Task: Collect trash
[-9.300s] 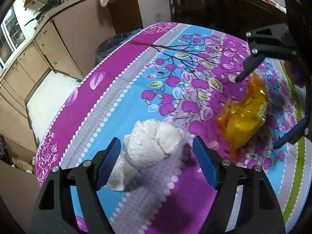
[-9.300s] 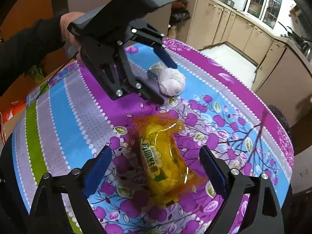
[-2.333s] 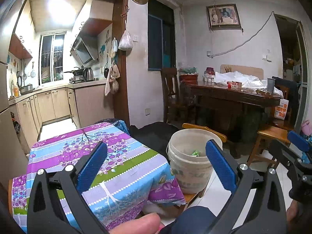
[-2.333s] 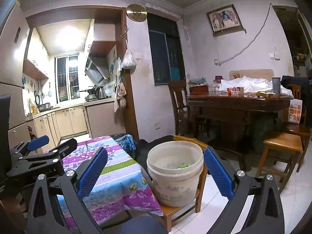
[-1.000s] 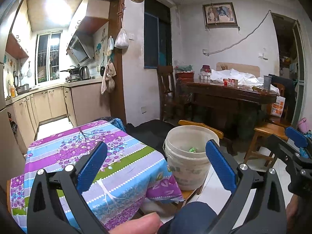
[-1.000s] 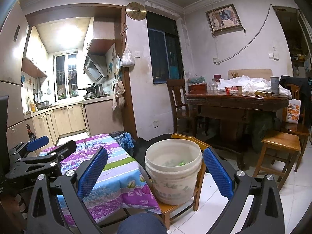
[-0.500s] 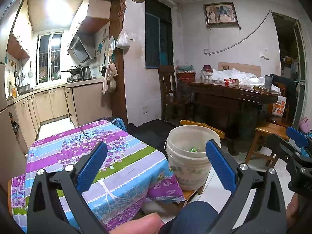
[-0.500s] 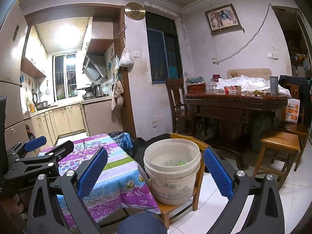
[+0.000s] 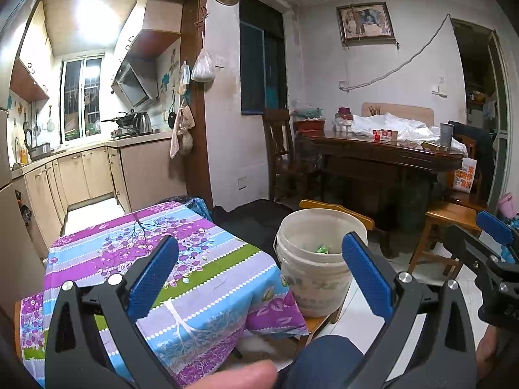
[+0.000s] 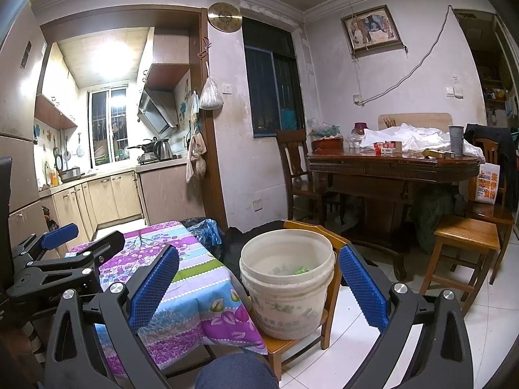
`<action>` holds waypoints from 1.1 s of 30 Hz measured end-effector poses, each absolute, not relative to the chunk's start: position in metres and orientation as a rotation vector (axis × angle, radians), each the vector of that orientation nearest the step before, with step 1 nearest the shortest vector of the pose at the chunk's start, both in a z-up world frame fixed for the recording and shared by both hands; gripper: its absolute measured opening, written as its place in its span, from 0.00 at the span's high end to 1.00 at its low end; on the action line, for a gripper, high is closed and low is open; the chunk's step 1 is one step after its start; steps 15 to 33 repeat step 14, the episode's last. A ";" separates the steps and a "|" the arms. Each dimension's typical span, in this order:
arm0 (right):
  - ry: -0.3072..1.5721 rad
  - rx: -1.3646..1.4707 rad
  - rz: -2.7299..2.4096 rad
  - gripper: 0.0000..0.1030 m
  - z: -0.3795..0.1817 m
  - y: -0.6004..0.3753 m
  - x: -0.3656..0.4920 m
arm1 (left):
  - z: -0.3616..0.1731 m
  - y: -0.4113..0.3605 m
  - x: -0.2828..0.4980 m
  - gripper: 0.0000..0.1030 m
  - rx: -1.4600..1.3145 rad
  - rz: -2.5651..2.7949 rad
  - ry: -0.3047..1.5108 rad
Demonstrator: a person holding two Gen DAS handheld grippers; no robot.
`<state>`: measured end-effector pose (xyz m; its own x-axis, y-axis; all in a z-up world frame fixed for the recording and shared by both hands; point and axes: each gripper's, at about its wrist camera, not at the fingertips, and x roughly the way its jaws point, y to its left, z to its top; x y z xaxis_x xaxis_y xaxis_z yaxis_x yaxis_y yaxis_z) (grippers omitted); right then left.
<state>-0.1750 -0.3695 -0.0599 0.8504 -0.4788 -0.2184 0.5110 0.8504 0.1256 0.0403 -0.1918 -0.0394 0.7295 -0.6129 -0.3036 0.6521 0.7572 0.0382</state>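
While both tools hang level above a seated person's knee [image 10: 235, 372], the scene reads from the kitchen side across: the left gripper [image 9: 258, 275] is spread wide with nothing between its blue pads [image 9: 152, 275], and beneath it the small table [image 9: 97, 259] under its purple-and-blue floral cloth shows no litter on the part in view. Just beside the table's corner, a white plastic bucket [image 10: 287, 308] stands on a low wooden chair [image 10: 327, 230], and a scrap of green wrapper [image 10: 301, 270] lies inside, against the far wall; what else it holds cannot be seen. Farther right, the right gripper [image 10: 258, 287] is likewise splayed and empty, framing the bucket. Judging by the bare cloth and 2 idle tools, the collecting looks finished or nearly so; only the table's near edge, hidden behind the tools, is left unchecked. A dark dining table [image 10: 389, 162] behind is cluttered, though whether it belongs to the job is unclear.
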 end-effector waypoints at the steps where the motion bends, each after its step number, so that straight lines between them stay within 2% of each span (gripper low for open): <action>1: 0.181 0.182 -0.525 0.05 -0.060 -0.369 -0.175 | -0.039 -0.192 0.041 0.05 0.145 -0.698 0.287; 33: 0.180 0.186 -0.537 0.05 -0.065 -0.371 -0.175 | -0.041 -0.195 0.046 0.05 0.167 -0.670 0.307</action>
